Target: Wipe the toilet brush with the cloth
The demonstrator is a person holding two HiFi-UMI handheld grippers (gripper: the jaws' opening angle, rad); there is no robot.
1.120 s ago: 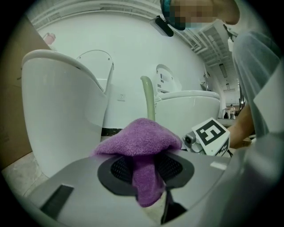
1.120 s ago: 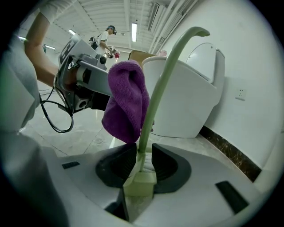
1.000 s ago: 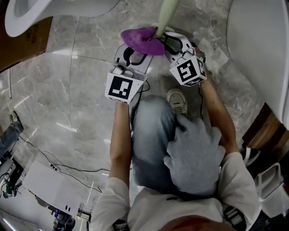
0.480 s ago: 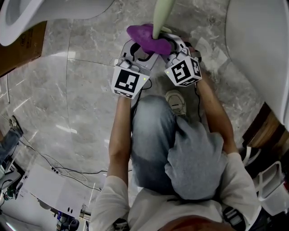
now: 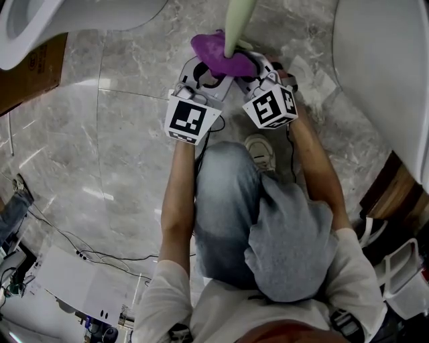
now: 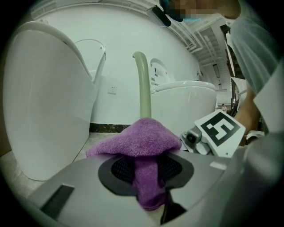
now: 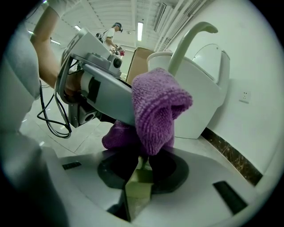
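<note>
The toilet brush's pale green handle (image 5: 236, 23) stands upright over the marble floor; its brush head is hidden. My right gripper (image 5: 244, 65) grips the handle low down, jaws still closing on it, and the green shaft (image 7: 140, 188) shows between the pads. The purple cloth (image 5: 218, 53) wraps the handle just above. My left gripper (image 5: 213, 65) sits left of the handle, jaws closing with a fold of cloth (image 6: 148, 181) pinched between them. The rest of the cloth drapes over the jaw tips. In the left gripper view the handle (image 6: 143, 88) rises behind the cloth.
A white toilet (image 5: 67, 17) stands at the upper left and another (image 5: 382, 74) at the right. Brown cardboard (image 5: 30, 74) lies at the left. The person's knee and shoe (image 5: 261, 151) are just below the grippers. Cables (image 5: 87, 251) run over the floor.
My left gripper has shifted toward the handle, carrying the cloth closer against it. The right gripper has stayed on the handle.
</note>
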